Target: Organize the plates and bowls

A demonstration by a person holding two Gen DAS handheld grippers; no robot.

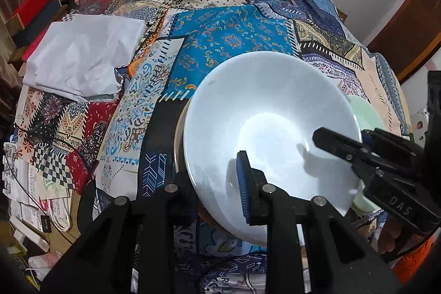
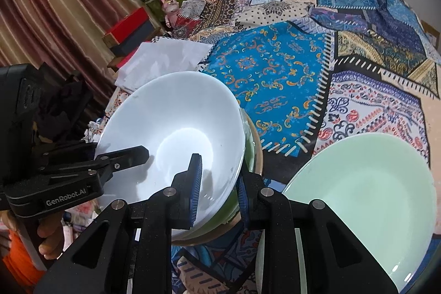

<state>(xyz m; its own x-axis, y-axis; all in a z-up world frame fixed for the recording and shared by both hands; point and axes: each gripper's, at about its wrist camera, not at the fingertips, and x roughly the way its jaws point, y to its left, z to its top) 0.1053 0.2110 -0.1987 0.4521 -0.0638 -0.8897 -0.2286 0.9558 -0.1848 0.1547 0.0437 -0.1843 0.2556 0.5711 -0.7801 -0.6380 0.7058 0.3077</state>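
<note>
Striped maroon curtains (image 2: 41, 4) hang at the far left beside stacked boxes (image 2: 129, 29) and a folded white cloth (image 1: 82, 57). Patchwork fabric (image 1: 234, 26) covers the whole table. On it the white bowl (image 1: 270, 126) sits in a stack, both the left gripper (image 1: 220, 183) and right gripper (image 2: 219, 192) clamped narrowly on its rim. Just right lies a pale green plate (image 2: 366, 194).

Glossy, smooth white bowl (image 2: 176, 134) catching glare, glossy pale green plate (image 2: 366, 200) at four o'clock, matt patterned cloth tablecloth (image 2: 275, 73), matt black plastic gripper fingers (image 2: 195, 183) with ribbed blue pads, folded white cloth (image 1: 82, 57) at ten o'clock
</note>
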